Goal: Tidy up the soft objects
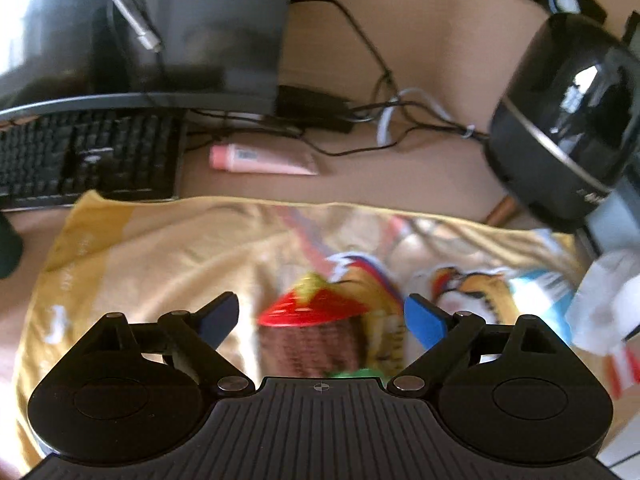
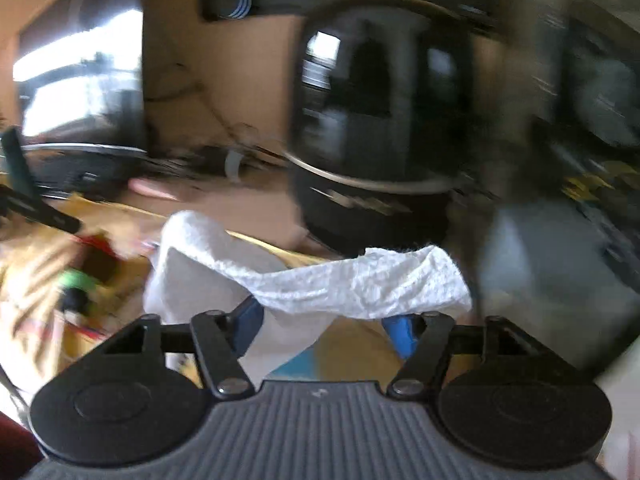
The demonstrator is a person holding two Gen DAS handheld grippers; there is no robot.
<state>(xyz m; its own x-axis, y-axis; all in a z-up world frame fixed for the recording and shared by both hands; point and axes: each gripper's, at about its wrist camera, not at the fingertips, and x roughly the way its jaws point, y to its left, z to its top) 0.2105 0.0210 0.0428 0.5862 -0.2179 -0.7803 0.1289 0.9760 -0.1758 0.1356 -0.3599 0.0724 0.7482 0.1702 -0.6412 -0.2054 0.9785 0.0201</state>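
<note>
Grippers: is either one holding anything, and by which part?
Left gripper is open, holding nothing. White cloth drapes over the open right gripper; a pinch cannot be told.

- Daylight from the upper left in both views; blown-out white glare in the left wrist corner and on the monitor (image 2: 80, 80).
- Bright window highlights on the glossy black appliance (image 1: 568, 120).
- Left wrist view: mild motion blur, strawberry toy (image 1: 316, 308) smeared.
- Right wrist view: heavy motion blur, right side streaked; white cloth (image 2: 360, 284) fairly sharp.
- Fisheye bending at edges, dark corners.
</note>
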